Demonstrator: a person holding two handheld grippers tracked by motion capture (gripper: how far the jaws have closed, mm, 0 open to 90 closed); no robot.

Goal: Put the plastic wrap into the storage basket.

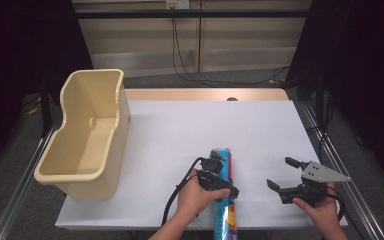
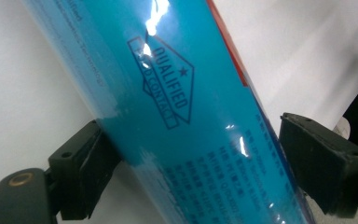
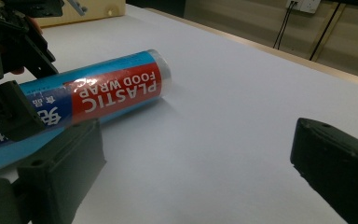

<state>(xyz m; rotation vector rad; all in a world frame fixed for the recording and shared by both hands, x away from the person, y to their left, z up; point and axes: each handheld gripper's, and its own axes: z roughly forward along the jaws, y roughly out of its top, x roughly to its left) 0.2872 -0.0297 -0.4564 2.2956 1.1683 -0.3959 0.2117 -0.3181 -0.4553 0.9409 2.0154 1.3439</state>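
While the left gripper (image 1: 223, 186) straddled the blue food-wrap roll (image 1: 224, 200) at the table's (image 1: 260, 130) near edge in the high view, the cream bin (image 1: 87, 135) at far left sat empty and the right gripper (image 1: 283, 176) hung open and unloaded, well apart. From the left gripper view, one pad (image 2: 86, 163) touched the glossy roll (image 2: 186, 116) while the other stood just clear, so no grip yet; closing off-centre could roll it off the edge. Seen from the right gripper view, the roll (image 3: 116, 91) lay flat, jaws wide.
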